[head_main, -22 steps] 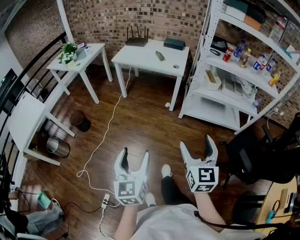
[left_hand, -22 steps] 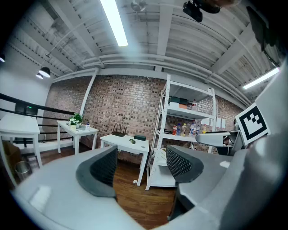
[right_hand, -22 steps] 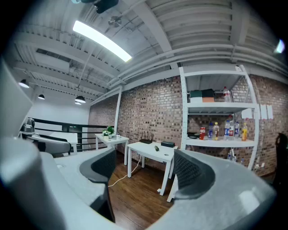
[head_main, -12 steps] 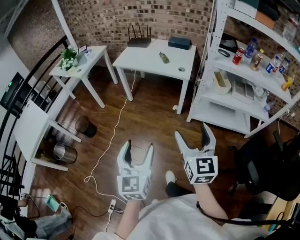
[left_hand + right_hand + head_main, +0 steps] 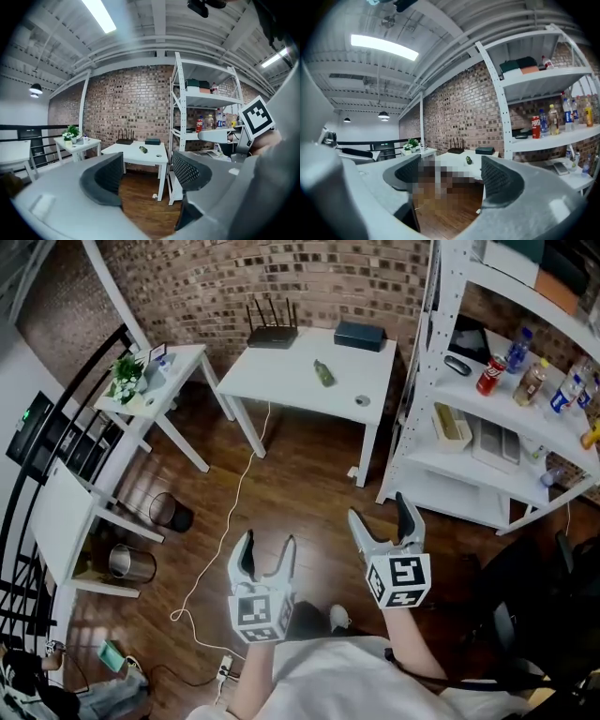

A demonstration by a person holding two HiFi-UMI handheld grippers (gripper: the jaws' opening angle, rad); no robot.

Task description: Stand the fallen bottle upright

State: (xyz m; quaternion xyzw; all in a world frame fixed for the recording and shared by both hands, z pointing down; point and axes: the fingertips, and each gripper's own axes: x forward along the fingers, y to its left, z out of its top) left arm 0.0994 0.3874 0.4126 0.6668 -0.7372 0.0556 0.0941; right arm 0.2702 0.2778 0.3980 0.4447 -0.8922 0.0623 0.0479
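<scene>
Brick wall and dark wooden floor frame a white desk (image 5: pixel 281 376). The bottle (image 5: pixel 323 373) lies on its side near the desk's middle, in front of the router (image 5: pixel 273 335) and the black box (image 5: pixel 359 334) at the desk's back edge. Well short of the desk, over the floor, the left gripper (image 5: pixel 269 544) and right gripper (image 5: pixel 380 511) are both released, jaws apart with nothing between them.

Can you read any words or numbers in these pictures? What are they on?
No text can be read anywhere.
Red can on the shelf: white print, too small to read.
Bottles beside it: labels too blurred.
Fallen bottle on the white table: label too small.
Marker cubes: only black-and-white squares, no letters.
</scene>
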